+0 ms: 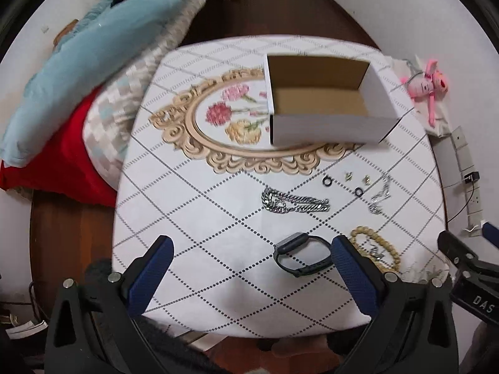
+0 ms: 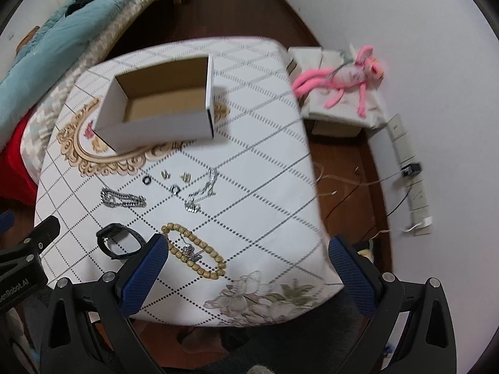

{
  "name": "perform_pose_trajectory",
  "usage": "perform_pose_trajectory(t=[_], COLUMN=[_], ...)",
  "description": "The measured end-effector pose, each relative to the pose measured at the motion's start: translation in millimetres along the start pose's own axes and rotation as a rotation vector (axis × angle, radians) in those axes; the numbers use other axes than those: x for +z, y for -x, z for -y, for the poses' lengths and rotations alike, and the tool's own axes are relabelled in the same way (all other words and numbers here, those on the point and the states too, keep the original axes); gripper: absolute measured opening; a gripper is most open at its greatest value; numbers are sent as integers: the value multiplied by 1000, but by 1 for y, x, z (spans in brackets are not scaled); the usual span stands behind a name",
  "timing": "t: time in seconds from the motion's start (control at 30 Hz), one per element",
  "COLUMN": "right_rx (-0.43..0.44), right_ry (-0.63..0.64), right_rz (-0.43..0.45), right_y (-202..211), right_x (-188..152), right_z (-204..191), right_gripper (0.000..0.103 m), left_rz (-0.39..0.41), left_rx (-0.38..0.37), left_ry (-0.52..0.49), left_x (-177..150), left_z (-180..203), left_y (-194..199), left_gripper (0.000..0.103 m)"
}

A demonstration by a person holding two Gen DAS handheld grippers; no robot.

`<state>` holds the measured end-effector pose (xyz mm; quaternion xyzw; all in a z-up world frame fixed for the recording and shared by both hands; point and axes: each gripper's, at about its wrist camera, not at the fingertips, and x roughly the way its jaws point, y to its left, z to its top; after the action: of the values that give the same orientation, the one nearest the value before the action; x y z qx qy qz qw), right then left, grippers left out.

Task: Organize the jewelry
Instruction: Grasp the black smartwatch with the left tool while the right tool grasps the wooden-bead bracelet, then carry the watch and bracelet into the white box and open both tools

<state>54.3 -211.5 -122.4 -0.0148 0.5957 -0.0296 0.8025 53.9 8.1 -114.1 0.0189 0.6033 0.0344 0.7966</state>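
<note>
An empty white cardboard box (image 1: pixel 330 124) (image 2: pixel 149 126) stands open on the table's far half. In front of it lie a thick silver chain (image 1: pixel 293 203) (image 2: pixel 123 201), two black rings (image 1: pixel 327 181) (image 2: pixel 146 180), small gold earrings (image 1: pixel 348 175) (image 2: pixel 185 176), a thin silver chain (image 1: pixel 379 196) (image 2: pixel 202 194), a beaded bracelet (image 1: pixel 377 249) (image 2: pixel 196 254) and a black watch (image 1: pixel 301 254) (image 2: pixel 120 241). My left gripper (image 1: pixel 254 246) is open above the near edge, beside the watch. My right gripper (image 2: pixel 249 244) is open, its left finger next to the bracelet.
The table (image 1: pixel 187 218) (image 2: pixel 265 187) has a white diamond-patterned cloth. A bed with blue and red bedding (image 1: pixel 78 93) is at the left. A pink plush toy (image 2: pixel 343 74) lies on a low stand at the right, with a power strip (image 2: pixel 418 199) on the floor.
</note>
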Motion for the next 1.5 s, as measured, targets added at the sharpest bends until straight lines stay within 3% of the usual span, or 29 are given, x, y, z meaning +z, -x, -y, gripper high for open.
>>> perform_pose_trajectory(t=[0.13, 0.27, 0.53, 0.6, 0.67, 0.83, 0.9, 1.0, 1.1, 1.33, 1.5], right_rx=[41, 71, 120, 95, 74, 57, 57, 58, 73, 260, 313], right_ry=[-27, -55, -70, -44, -26, 0, 9, 24, 13, -140, -136], right_rz=[-82, -158, -244, -213, -192, -138, -124, -104, -93, -83, -49], right_y=[-46, -81, -116, -115, -116, -112, -106, -97, -93, -73, -51], right_x=[-8, -21, -44, -47, -50, -56, -60, -65, -65, -61, -50], right_z=[3, 6, 5, 2, -2, -7, -17, -34, -41, -28, -24], right_gripper=[96, 87, 67, 64, 61, 49, 35, 10, 10, 9, 9], left_rz=[-40, -86, -147, -160, -174, -156, -138, -129, -121, -68, -12], left_rx=[-13, -45, -83, -95, -106, -90, -90, -86, -81, -83, -89], left_ry=[0, 19, 7, 4, 3, -10, -19, -36, -51, -72, -75], left_x=[-2, -4, -14, -16, -19, -26, -27, -26, -26, -21, -11], left_z=[-2, -6, 0, 2, 3, 4, 4, 7, 11, 12, 16], left_y=[-25, -50, -83, -89, -94, -98, -95, -91, -88, -61, -39], left_gripper=[103, 94, 91, 77, 73, 42, 20, 10, 8, 6, 6])
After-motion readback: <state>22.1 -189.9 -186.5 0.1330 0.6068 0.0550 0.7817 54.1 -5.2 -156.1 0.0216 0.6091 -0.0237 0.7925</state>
